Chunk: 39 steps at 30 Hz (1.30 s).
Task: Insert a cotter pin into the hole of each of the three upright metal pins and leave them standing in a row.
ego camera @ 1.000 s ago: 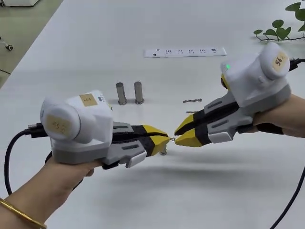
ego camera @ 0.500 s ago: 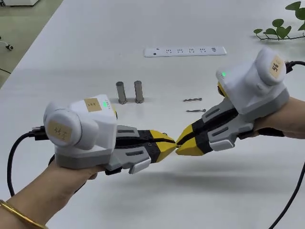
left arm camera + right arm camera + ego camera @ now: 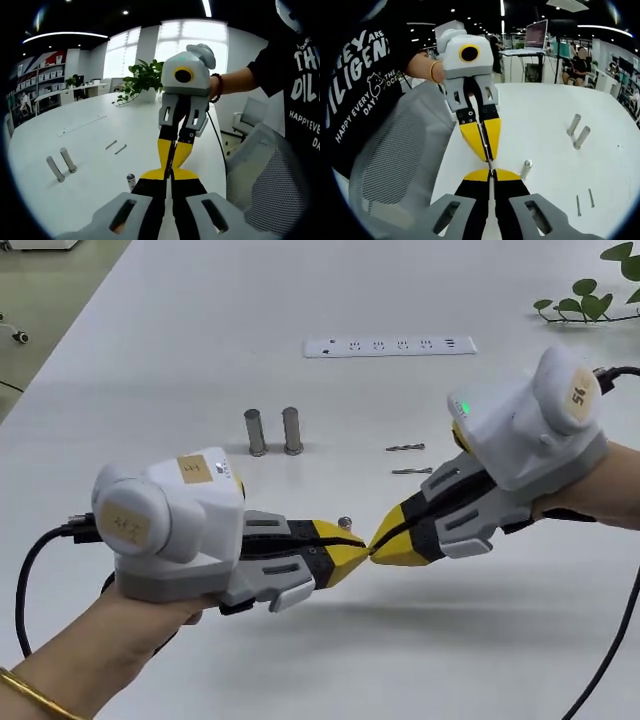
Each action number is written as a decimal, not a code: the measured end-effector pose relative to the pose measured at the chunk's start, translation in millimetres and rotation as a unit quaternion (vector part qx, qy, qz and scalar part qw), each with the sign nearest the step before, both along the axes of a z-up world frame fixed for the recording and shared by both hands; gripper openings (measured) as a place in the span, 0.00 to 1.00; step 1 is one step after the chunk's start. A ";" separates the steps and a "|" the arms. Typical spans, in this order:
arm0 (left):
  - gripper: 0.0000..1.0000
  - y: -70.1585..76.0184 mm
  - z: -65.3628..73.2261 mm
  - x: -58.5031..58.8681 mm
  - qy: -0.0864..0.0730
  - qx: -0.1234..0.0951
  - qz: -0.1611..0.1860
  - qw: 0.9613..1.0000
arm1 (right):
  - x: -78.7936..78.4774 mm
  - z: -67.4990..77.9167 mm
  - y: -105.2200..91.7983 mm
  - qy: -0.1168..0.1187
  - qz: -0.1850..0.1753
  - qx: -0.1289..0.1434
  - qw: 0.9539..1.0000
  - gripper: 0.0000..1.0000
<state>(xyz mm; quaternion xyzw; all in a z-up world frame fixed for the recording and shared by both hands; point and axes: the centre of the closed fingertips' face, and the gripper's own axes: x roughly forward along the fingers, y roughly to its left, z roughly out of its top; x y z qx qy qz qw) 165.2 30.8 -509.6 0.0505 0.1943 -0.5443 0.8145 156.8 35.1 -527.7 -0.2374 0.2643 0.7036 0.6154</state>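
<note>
Your table (image 3: pixel 180 320) is brightly lit, with soft shadows. Gripper views bend at edges; the windows (image 3: pixel 175 40) perhaps glare.

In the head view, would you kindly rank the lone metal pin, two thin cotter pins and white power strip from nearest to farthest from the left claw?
1. The lone metal pin, close by, centre.
2. The two thin cotter pins, farther back, rightward.
3. The white power strip, far back.

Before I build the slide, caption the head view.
Left gripper and right gripper, both shut, meet tip to tip over the white bench; two metal pins stand upright behind.
</note>
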 end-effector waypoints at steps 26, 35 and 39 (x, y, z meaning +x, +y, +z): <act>0.07 18.3 -22.0 19.8 -0.005 0.032 0.077 0.997 | 28.9 -28.6 -24.2 -0.099 -0.003 -0.121 0.988 0.00; 0.08 21.6 -34.9 30.6 -0.010 0.050 0.113 0.992 | 37.3 -34.6 -26.0 -0.110 -0.011 -0.145 0.983 0.00; 0.10 22.6 -43.8 37.6 -0.011 0.063 0.144 0.988 | 48.1 -38.7 -27.0 -0.118 -0.012 -0.154 0.981 0.00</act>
